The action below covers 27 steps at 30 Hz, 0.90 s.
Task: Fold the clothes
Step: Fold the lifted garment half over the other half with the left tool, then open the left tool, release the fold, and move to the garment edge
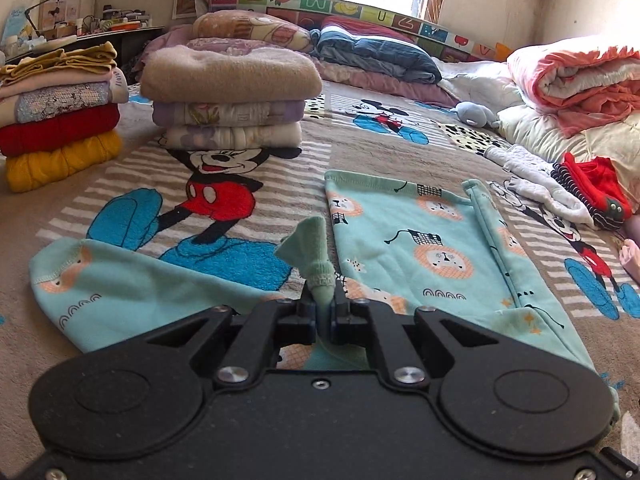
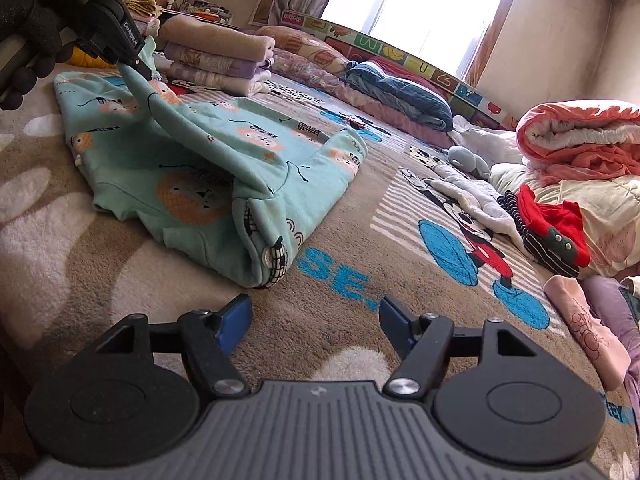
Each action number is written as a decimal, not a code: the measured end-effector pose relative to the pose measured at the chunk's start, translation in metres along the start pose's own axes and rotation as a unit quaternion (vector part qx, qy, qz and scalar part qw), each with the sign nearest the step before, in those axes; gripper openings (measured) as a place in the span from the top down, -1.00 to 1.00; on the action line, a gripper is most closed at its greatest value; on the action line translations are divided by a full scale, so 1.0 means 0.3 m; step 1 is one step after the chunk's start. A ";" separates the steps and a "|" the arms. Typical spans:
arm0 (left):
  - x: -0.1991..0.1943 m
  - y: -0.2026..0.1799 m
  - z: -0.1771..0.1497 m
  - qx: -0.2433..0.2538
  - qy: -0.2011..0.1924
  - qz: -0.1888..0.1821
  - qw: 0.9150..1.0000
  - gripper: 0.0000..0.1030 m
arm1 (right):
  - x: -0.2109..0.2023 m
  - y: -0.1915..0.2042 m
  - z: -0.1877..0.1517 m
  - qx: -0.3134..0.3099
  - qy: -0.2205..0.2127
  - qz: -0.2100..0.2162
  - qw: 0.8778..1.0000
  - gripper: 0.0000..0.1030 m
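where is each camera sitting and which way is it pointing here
Left wrist: sits on the left gripper, low over the bed, facing the window; its own black fingers pinch a cuff of the mint green lion-print garment.
Right wrist: sits on the right gripper, just above the Mickey Mouse blanket, facing the window from the garment's right; its blue-padded fingers are open, with a black-gloved hand at upper left.
Shared: the garment, the folded beige-topped blanket stack, the rolled coral quilt.

Right gripper (image 2: 316, 320) spread wide over blanket (image 2: 120, 280); left gripper (image 2: 138, 65) pinches mint garment (image 2: 208, 168) (cuff lifted).
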<state>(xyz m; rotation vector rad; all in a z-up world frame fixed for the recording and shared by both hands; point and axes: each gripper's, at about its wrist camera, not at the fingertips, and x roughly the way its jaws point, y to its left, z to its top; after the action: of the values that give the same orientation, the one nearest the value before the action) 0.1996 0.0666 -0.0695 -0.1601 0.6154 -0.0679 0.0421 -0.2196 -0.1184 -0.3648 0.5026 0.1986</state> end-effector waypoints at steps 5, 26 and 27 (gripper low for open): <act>-0.032 -0.001 0.025 0.005 -0.016 -0.018 1.000 0.91 | -0.098 -0.013 0.046 0.049 -0.096 0.043 0.993 -0.42; 0.030 0.005 0.018 0.038 -0.039 0.027 0.998 0.91 | 0.025 0.121 0.090 -0.013 -0.132 0.132 0.982 -0.45; 0.036 0.003 0.016 0.043 -0.037 0.031 0.998 0.90 | 0.048 0.115 0.085 -0.006 -0.107 0.141 0.984 -0.47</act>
<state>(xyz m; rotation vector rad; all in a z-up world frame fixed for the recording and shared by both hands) 0.2112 0.0668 -0.0720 -0.0609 0.5431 -0.0290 0.0560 -0.1768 -0.1148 -0.2786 0.3390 0.5098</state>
